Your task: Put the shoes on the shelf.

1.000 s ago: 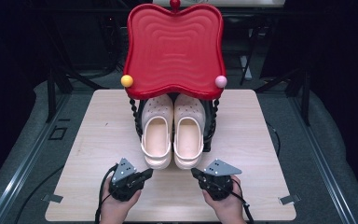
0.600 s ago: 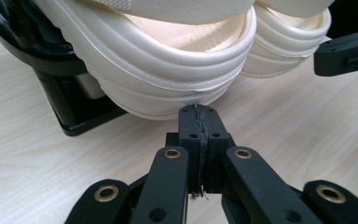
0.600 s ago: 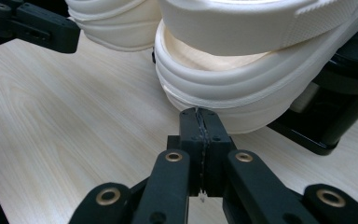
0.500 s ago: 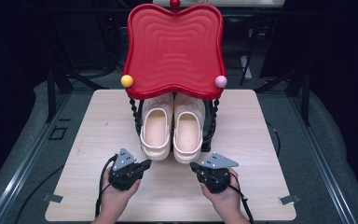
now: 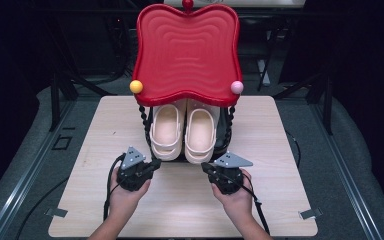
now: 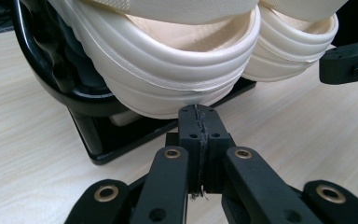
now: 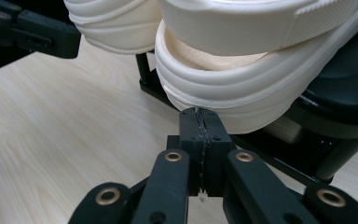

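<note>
From the high view, a pale wooden tabletop (image 5: 130, 210) carries a black rack (image 5: 221, 142) topped by a wavy red tray (image 5: 186, 50) with a yellow ball (image 5: 136, 86) at its left corner, a pink ball (image 5: 237, 87) at its right and a red knob (image 5: 187, 5) at the far edge. Under the tray, two cream clogs sit side by side, heels toward the person: the left clog (image 5: 165, 131) and the right clog (image 5: 200, 135). The left gripper (image 5: 151, 165), held in the person's left hand (image 5: 125, 192), points toward the heel of the left clog and lies just beside it. The right gripper (image 5: 206, 167), held in the right hand (image 5: 235, 195), points inward toward the heel of the right clog, also just beside it. Each carries a grey three-cornered plate on top.

In the left gripper view, the left gripper (image 6: 199, 122) has its two black jaws pressed together with nothing between them, their tips right at the ribbed heel rim of the left clog (image 6: 168, 74); whether they touch it I cannot tell. The right clog (image 6: 293, 51) sits further right, and the black rack base (image 6: 116, 135) lies beneath on the tabletop (image 6: 28, 116).

In the right gripper view, the right gripper (image 7: 199, 123) likewise has its jaws closed on nothing, tips at the heel rim of the right clog (image 7: 242, 84). The left clog (image 7: 116, 23) shows at upper left, with the tabletop (image 7: 51, 121) below.
</note>
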The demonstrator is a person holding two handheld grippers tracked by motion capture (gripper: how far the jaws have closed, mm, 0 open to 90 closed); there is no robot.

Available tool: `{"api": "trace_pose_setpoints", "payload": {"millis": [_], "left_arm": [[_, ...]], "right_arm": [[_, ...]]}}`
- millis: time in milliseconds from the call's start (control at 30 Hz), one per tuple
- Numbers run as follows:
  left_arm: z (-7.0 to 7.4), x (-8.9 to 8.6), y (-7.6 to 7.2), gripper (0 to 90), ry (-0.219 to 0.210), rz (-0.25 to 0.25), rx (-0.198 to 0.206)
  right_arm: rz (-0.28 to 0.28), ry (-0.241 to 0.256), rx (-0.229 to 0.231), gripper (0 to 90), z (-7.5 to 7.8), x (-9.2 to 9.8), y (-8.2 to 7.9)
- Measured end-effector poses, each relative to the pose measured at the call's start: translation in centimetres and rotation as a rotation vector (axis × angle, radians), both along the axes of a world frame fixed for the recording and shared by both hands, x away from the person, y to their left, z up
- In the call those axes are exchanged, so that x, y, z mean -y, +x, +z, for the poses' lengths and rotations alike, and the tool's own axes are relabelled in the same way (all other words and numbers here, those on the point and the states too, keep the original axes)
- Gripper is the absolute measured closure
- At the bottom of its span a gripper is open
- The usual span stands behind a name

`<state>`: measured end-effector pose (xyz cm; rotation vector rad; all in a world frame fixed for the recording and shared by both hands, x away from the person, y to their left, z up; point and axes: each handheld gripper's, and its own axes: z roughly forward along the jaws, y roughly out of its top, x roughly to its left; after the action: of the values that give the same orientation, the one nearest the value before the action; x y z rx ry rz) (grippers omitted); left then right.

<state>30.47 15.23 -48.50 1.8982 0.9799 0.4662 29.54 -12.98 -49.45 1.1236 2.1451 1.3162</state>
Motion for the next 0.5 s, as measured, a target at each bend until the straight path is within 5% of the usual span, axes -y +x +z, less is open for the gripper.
{"api": "trace_pose_setpoints", "payload": {"millis": [500], "left_arm": [[0.8,0.5,2.3,89.6,0.004,0.029,-0.010]], "right_arm": [[-0.052,-0.003,0.001,88.8,0.6,0.8,1.9]]}}
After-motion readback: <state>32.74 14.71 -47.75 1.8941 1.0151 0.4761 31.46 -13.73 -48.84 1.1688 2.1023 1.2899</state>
